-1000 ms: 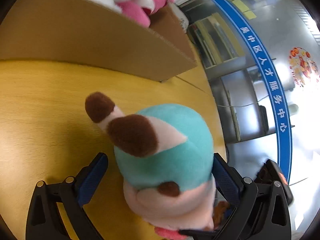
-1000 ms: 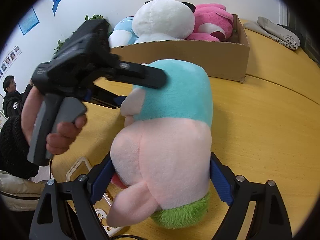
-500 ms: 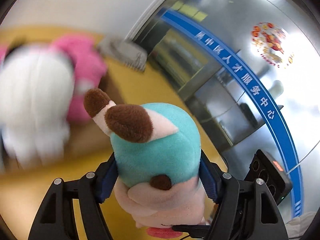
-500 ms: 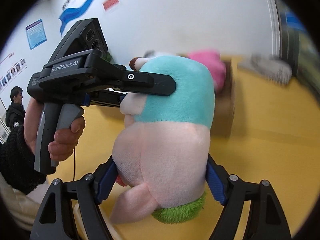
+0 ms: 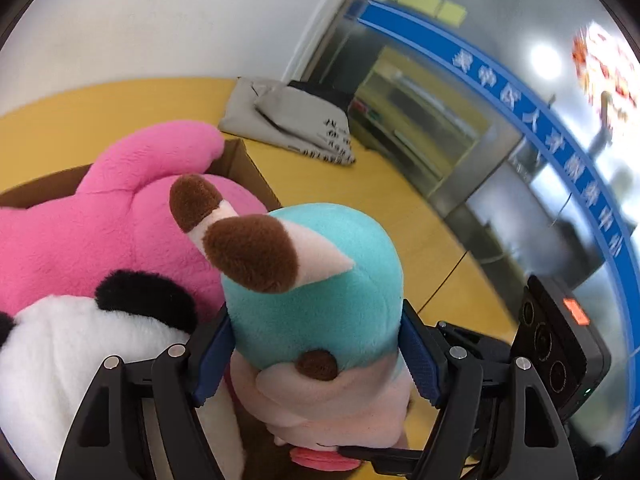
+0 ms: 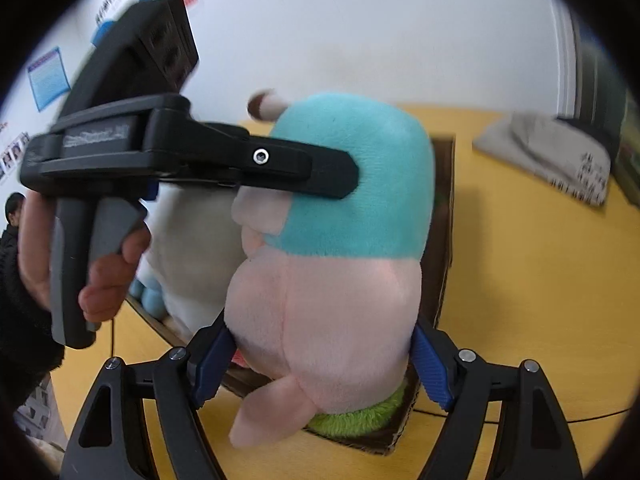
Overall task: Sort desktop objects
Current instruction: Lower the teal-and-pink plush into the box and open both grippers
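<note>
The plush toy (image 5: pixel 320 292) is clamped by both the left gripper (image 5: pixel 316 354) and right gripper (image 6: pixel 320 364), held above the box (image 6: pixel 442 240). Lowering and release are judged next.

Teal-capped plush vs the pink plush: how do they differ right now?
The teal-capped plush is clamped by both the left gripper and the right gripper, held above the cardboard box; the pink plush lies inside that box, ungripped. The teal-capped plush mixes teal, pale pink and brown ears; the pink plush is solid hot pink. In the left wrist view the pink plush looks bulkier. Both are soft toys.
</note>
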The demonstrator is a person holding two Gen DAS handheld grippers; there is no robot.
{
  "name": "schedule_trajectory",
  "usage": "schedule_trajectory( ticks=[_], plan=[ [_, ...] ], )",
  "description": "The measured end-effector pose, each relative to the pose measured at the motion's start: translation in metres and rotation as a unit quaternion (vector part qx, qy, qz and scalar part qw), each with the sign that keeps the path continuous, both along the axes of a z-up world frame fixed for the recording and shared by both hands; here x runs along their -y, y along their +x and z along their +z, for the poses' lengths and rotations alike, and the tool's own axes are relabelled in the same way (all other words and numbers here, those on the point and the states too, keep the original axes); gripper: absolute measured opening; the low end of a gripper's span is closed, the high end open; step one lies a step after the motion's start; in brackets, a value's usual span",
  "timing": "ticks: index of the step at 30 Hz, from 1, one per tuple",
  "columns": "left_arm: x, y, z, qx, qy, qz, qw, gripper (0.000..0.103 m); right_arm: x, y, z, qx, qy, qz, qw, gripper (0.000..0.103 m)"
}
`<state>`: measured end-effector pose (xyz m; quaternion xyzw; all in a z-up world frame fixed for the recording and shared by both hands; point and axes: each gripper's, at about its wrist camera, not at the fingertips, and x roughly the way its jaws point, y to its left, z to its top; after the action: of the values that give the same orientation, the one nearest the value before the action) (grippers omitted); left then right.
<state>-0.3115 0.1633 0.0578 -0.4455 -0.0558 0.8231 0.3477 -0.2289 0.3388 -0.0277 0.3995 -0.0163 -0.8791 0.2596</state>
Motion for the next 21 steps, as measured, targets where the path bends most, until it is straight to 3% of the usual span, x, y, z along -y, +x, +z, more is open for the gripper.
schedule_trajectory(
  ticks=[2, 9, 13, 18, 21],
  plan=[
    [-0.013, 0.010, -0.004, -0.016, -0.028, -0.011, 0.9994, 0.083, 0.003, -0.002, -0.008, 0.022, 0.015, 0.005, 1.000, 0.079],
    [-0.014, 0.032, -0.002, -0.049, -0.037, 0.000, 0.9981, 0.085, 0.009, 0.003, -0.011, 0.051, 0.053, 0.031, 0.997, 0.083],
    [0.000, 0.047, 0.026, -0.090, -0.023, 0.020, 0.9955, 0.085, 0.006, 0.019, -0.001, 0.032, 0.067, 0.027, 0.997, 0.084],
    [0.021, 0.047, 0.062, -0.143, -0.018, 0.043, 0.9886, 0.086, -0.011, 0.039, 0.033, -0.011, 0.029, 0.023, 0.999, 0.084],
    [0.009, 0.028, 0.054, -0.136, -0.042, 0.037, 0.9891, 0.086, -0.011, 0.040, 0.045, -0.029, 0.005, 0.034, 0.999, 0.084]
  ],
)
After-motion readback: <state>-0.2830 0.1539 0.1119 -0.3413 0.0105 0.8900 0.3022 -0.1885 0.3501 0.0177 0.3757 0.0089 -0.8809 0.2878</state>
